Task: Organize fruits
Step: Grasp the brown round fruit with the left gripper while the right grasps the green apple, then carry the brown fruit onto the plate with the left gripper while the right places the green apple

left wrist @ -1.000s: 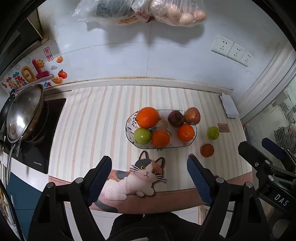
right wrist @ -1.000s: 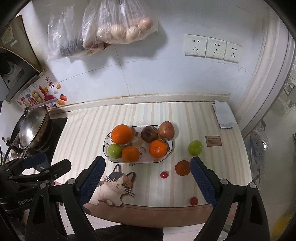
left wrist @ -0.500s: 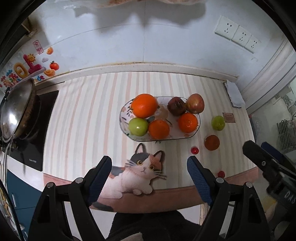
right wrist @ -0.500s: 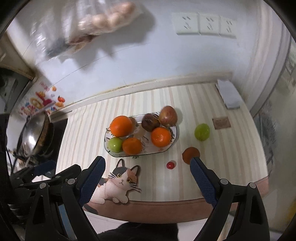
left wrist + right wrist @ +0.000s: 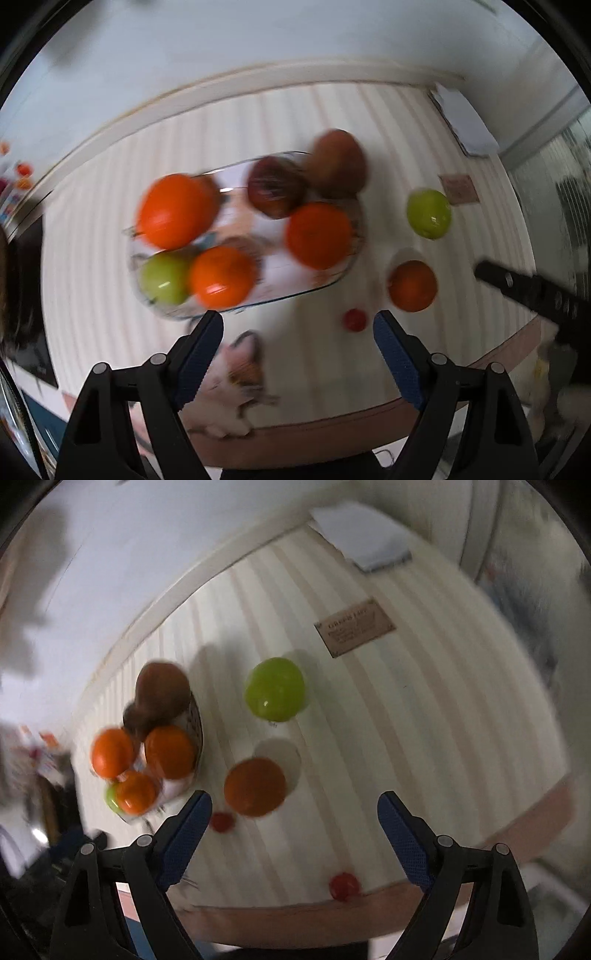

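Note:
A glass fruit dish [image 5: 343, 275] on the striped counter holds oranges [image 5: 317, 234], a green apple [image 5: 164, 277] and two dark red fruits [image 5: 277, 186]. Loose to its right lie a green apple [image 5: 429, 213] [image 5: 276, 689], an orange [image 5: 413, 285] [image 5: 255, 787] and two small red tomatoes [image 5: 355, 319] [image 5: 344, 885]. My left gripper [image 5: 297, 349] is open and empty, in front of the dish. My right gripper [image 5: 294, 829] is open and empty, just short of the loose orange. Both views are blurred.
A cat-shaped mat [image 5: 236, 384] lies at the counter's front edge. A small brown plaque [image 5: 354, 626] and a folded white cloth [image 5: 364, 552] lie at the back right. The right gripper's arm [image 5: 535, 295] shows at the right of the left wrist view.
Both grippers have moved down and forward toward the counter; the fruit looks much larger. The right gripper has swung right, over the loose orange and green apple.

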Available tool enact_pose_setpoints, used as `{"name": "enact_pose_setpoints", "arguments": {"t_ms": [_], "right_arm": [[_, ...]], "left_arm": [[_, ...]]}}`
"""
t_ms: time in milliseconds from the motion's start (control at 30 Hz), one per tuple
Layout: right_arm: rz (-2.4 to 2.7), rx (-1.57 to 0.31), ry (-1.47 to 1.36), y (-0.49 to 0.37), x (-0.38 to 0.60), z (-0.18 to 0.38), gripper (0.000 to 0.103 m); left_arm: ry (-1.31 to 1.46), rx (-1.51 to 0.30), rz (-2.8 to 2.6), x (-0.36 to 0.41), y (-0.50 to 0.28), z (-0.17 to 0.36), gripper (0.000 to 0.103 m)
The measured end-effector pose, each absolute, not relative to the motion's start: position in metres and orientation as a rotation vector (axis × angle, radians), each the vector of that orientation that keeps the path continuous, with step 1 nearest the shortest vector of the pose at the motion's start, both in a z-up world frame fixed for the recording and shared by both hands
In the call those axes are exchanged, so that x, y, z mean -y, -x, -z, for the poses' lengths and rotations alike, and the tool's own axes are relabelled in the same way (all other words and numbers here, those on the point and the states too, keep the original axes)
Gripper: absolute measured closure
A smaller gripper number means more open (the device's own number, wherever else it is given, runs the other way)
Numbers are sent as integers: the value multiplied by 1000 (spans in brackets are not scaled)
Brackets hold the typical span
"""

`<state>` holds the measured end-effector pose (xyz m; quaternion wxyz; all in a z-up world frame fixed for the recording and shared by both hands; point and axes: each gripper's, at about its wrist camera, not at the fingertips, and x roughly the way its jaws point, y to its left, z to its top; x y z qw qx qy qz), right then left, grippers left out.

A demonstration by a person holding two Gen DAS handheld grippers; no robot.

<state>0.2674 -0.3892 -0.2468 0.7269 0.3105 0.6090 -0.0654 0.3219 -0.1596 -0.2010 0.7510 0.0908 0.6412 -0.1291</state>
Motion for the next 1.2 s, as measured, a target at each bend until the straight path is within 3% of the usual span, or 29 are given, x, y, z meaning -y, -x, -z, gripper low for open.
{"name": "enact_pose_setpoints", "arguments": {"t_ms": [100, 433, 467, 600, 867, 1000, 1200], "right_arm": [[110, -1329, -731, -291, 406, 263, 25], [-2, -1434, -653, -376, 388, 311, 36], [5, -1438, -626, -378, 386, 314, 45], [24, -1424, -637, -367, 395, 316, 45], [115, -1414, -609, -305, 429, 313, 45], [137, -1412, -583, -287, 433, 309, 45], [126, -1427, -545, -282, 425, 307, 45]], "left_arm": [[-201, -1430, 332, 182, -324, 216, 20], [-131, -1526, 356, 211, -325, 253, 20], [-129, -1536, 363, 214, -325, 256, 20], [-134, -1605, 411, 228, -324, 271, 20], [-242, -1572, 464, 266, -323, 283, 21], [-298, -1513, 442, 277, -328, 286, 48], [-314, -1474, 416, 269, -326, 280, 49]]}}
